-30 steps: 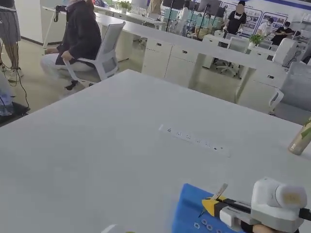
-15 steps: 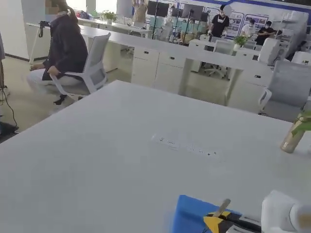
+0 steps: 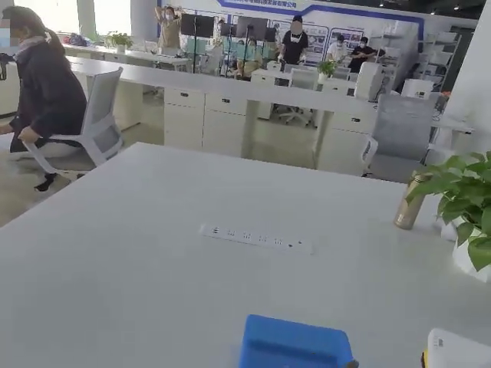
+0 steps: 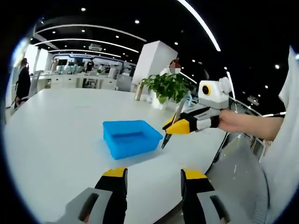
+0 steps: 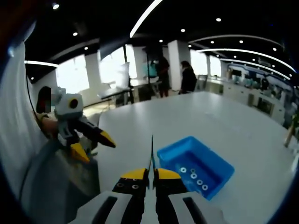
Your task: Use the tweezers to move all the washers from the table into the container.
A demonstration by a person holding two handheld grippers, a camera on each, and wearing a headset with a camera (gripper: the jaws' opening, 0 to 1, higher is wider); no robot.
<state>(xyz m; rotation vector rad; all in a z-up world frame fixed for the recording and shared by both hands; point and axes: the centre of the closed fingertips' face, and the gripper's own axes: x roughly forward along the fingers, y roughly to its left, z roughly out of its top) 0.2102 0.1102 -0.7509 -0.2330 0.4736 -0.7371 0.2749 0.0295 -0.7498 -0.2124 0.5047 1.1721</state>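
Note:
The blue container [image 5: 170, 156] sits on the white table with several washers [image 5: 191, 175] in it. My right gripper [image 5: 150, 175] is shut on the thin tweezers [image 5: 152, 156], whose tips point up just left of the container. In the left gripper view the same tweezers [image 4: 172, 123] hang from the right gripper [image 4: 175, 128] beside the container [image 4: 133, 147], tips near its right wall. My left gripper [image 4: 154, 175] is open and holds nothing, back from the container near the table edge. It appears off to the left as the left gripper [image 5: 93, 146]. The container [image 3: 295, 345] lies at the bottom of the head view.
A white power strip [image 3: 257, 239] lies mid-table. A metal bottle [image 3: 410, 203] and a potted plant [image 3: 464, 199] stand at the right. A person sits on a chair [image 3: 96, 130] at the far left, and other people stand among desks behind.
The head camera has swung up and to the right, so the container and the gripper with the tweezers have slid to the bottom edge. I see no other move.

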